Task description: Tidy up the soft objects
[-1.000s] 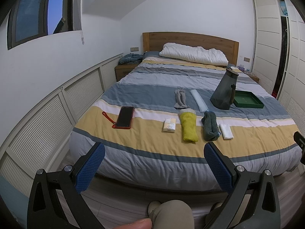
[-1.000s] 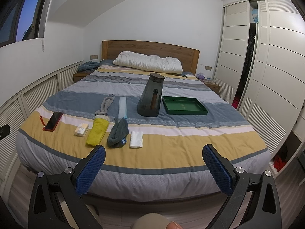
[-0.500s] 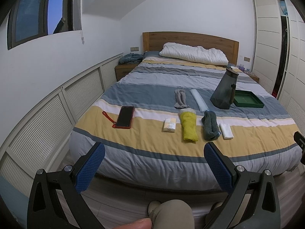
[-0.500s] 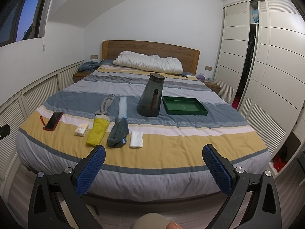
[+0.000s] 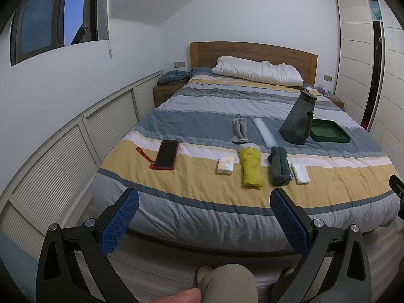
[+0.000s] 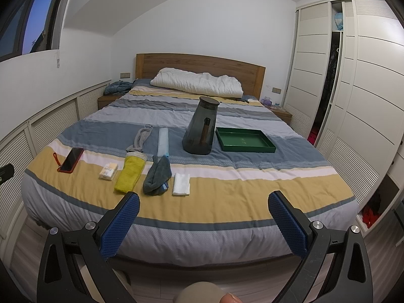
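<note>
Both units are held back at the foot of the bed [image 6: 227, 202], jaws spread wide and empty: left gripper [image 5: 204, 218], right gripper [image 6: 203, 217]. This stand-off suggests no item is selected yet. The soft items lie in a row near the foot edge: yellow towel [image 6: 130, 174], dark teal towel [image 6: 157, 176], white cloth [image 6: 181, 183], with grey socks [image 6: 142, 139] behind. The green tray [image 6: 243, 141], probably the destination, sits empty beside the dark jug [image 6: 202, 126]. Print on the tissue pack [image 6: 108, 171] is illegible.
</note>
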Available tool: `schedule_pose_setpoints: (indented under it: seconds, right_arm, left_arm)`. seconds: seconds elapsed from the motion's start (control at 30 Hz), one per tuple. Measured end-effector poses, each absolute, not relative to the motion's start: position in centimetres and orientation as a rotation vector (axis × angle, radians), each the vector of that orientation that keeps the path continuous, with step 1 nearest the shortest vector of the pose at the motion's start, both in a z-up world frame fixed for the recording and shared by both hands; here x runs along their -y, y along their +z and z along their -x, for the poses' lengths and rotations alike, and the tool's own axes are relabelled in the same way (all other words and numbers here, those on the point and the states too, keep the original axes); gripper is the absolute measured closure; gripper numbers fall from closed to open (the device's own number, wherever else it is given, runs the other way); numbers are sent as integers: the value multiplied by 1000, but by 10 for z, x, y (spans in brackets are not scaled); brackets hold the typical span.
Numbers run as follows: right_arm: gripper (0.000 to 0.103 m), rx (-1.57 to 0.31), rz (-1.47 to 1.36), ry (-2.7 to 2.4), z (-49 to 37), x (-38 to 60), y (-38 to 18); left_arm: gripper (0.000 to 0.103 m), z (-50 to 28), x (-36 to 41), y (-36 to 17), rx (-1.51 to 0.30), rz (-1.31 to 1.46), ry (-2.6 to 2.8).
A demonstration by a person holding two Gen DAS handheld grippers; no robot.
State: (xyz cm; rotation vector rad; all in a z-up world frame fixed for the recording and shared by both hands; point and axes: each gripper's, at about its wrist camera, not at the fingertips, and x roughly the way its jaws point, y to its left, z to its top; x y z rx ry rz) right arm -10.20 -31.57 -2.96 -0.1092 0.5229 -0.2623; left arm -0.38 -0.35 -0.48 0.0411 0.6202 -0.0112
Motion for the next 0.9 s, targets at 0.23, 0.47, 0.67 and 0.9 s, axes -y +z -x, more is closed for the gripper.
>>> schedule_pose_setpoints:
  seconds: [0.23,0.47,0.67,0.9]
  right_arm:
    - [0,-523,108,-262,102,316,-30]
    - [0,-523,110,-262,102,316,-30]
    - [0,-523,111,-262,102,316,-30]
    - [0,-523,111,-260,102,316,-30]
  left_arm:
    - [1,5,3,-8,-617,-40,-14]
    - [1,2,3,-7,-619,-41,-14]
    - [1,3,3,-8,-618,-40,-15]
    - [1,2,5,-7,-620,-41,-13]
